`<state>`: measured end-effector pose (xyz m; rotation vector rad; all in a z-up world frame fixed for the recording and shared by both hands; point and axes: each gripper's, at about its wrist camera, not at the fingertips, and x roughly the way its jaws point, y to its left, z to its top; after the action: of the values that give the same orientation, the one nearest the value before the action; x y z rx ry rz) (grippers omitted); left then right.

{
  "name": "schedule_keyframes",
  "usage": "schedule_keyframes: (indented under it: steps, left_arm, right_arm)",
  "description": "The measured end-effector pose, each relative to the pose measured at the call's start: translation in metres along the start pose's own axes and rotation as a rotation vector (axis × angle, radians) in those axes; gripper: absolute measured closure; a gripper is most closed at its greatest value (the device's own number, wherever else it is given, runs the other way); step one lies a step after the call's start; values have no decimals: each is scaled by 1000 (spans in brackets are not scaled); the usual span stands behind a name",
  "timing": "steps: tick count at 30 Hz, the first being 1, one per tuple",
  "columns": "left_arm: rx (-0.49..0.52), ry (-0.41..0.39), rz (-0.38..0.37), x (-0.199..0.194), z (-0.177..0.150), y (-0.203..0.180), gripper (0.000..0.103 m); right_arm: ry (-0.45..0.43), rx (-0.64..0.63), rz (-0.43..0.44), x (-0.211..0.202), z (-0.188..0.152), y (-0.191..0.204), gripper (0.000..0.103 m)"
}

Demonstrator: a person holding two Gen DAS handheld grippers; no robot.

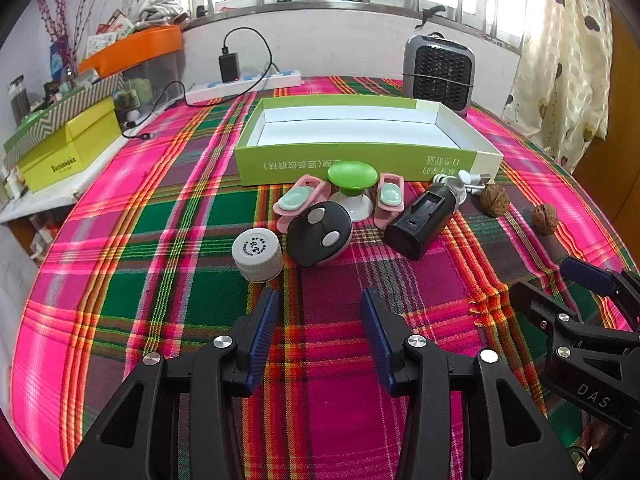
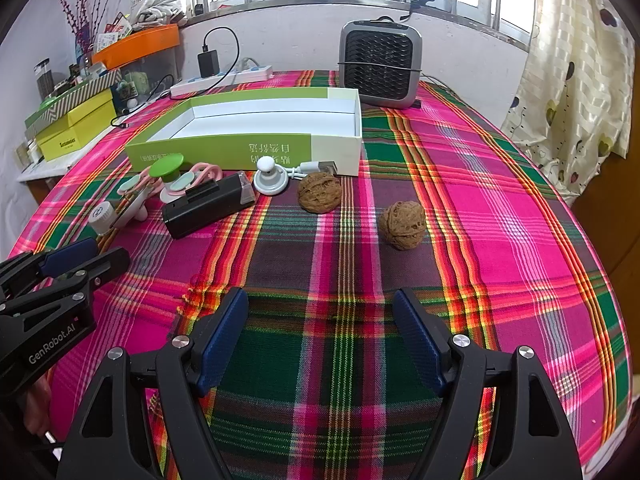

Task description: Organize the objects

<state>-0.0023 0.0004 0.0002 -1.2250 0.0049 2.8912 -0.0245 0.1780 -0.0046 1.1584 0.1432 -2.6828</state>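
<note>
You had both grippers hovering low over the pink-and-green plaid tablecloth (image 1: 168,216), each with its blue-padded fingers spread wide and nothing between them. In the left wrist view, your left gripper (image 1: 319,300) pointed up the frame at the cluster of small things lying loose in front of the open green-and-white cardboard box (image 1: 360,160). Closest to its fingers was the white ribbed screw cap (image 1: 258,255), just up and left of the left pad, with the black rounded two-button remote (image 1: 320,238) beside it, almost dead ahead.

In the right wrist view, your right gripper (image 2: 320,300) faced the two wrinkled brown walnuts: the nearer walnut (image 2: 401,224) sat up and a little right of the gap, the farther walnut (image 2: 319,192) straight up the frame. The black rectangular battery pack (image 2: 208,205) lay with its long axis running lower left to upper right, between the two hands. I judged the cap the left hand's, the nearer walnut the right's. The box was empty.
</note>
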Motion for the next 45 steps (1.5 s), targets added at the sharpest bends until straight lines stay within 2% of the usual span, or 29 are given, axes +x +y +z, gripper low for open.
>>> schedule_keyframes:
  steps: [34,45]
  left_arm:
    - [2,-1,7,-1,1,0,62]
    - [36,3,-44,-2,0,5,62]
  right_arm:
    - [0,0,1,0,0,0,28]
    - [9,-16,29,-1,3,-2,28]
